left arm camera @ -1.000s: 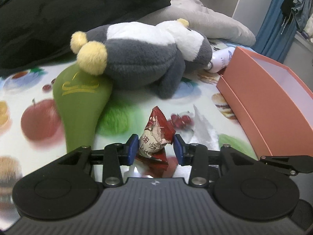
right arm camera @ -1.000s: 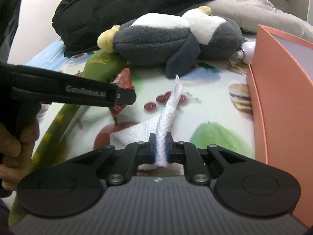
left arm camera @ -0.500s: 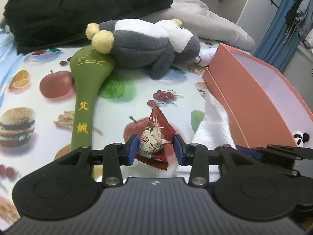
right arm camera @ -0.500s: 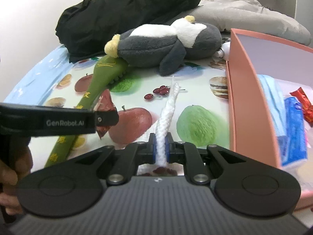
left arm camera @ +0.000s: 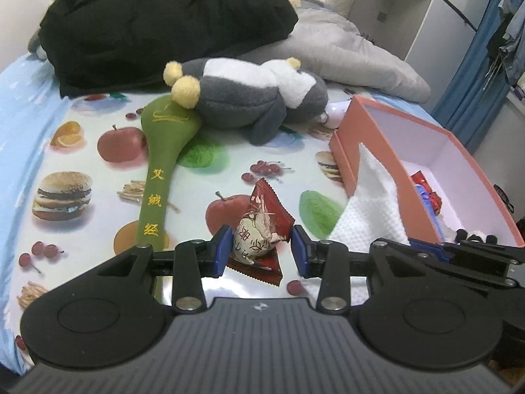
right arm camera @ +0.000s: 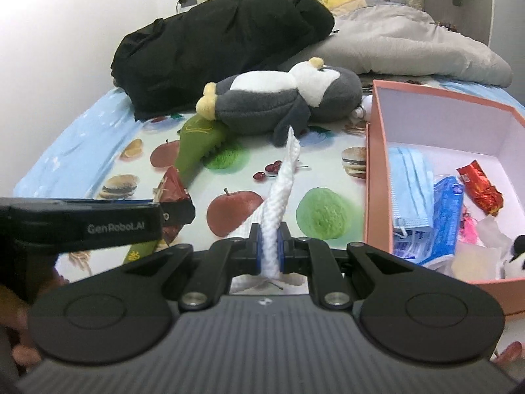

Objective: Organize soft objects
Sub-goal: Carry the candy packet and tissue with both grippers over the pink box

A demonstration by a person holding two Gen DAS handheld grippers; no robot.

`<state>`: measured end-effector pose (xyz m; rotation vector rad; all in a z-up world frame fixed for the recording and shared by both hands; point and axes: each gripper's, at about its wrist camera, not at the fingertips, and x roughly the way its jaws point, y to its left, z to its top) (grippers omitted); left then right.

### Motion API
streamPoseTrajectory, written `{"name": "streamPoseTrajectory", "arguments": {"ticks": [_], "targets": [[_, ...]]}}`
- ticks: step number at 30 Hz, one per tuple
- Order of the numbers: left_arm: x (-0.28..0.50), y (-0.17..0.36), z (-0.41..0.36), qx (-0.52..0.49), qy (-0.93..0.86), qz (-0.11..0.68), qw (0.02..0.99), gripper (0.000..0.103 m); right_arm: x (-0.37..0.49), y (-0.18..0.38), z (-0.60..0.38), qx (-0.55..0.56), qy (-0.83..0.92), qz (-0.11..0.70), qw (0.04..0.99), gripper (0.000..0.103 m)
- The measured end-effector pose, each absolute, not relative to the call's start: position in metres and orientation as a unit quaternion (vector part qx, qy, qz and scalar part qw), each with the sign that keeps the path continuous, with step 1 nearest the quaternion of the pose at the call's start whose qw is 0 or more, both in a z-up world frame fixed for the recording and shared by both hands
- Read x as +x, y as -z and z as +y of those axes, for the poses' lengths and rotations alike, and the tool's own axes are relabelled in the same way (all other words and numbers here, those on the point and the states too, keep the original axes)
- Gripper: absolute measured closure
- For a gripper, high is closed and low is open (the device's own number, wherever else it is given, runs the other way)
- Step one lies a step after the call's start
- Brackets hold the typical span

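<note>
- Both grippers had risen since the earlier frames, so more of the fruit-print bed cover (left arm camera: 82, 151) and the inside of the pink box (right arm camera: 370, 177) came into view.
- The left gripper (left arm camera: 259, 249) held a red snack packet (left arm camera: 259, 226) between its blue pads, jaws partly closed on it, lifted clear of the cover.
- The right gripper (right arm camera: 270, 246) had its jaws pinched tight on a white textured cloth (right arm camera: 282, 190), which stood up in a twisted strip just beside the box's near wall.
- Inside the box lay a blue face mask (right arm camera: 410, 184), a blue packet (right arm camera: 443, 210) and a red wrapper (right arm camera: 479, 187).
- A grey and white plush penguin (left arm camera: 256, 95) lay on the bed, its yellow feet resting on the head of a green padded paddle (left arm camera: 164, 151).
- Behind them sat a black garment (left arm camera: 157, 26) and a grey pillow (left arm camera: 354, 55).
</note>
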<state>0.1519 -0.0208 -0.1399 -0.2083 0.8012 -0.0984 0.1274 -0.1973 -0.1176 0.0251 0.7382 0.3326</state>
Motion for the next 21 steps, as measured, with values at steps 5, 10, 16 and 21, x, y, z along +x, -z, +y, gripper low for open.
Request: {"name": "streamPoseTrajectory", "arguments": {"ticks": [5,10,16,21], "targets": [[0.141,0.117,-0.030,-0.103,0.054,0.377,0.919,0.058,0.119,0.095,-0.207,0.008,-0.156,0.345,0.926,0.090],[0.134,0.093,-0.040,-0.107,0.068,0.364,0.922,0.058,0.114,0.072,-0.221,0.016,-0.151,0.326,0.933,0.090],[0.132,0.067,-0.051,-0.102,0.078,0.346,0.929,0.058,0.112,0.048,-0.233,0.026,-0.138,0.305,0.942,0.090],[0.134,0.049,-0.066,-0.098,0.096,0.336,0.932,0.058,0.109,0.030,-0.248,0.030,-0.128,0.289,0.948,0.090]]}}
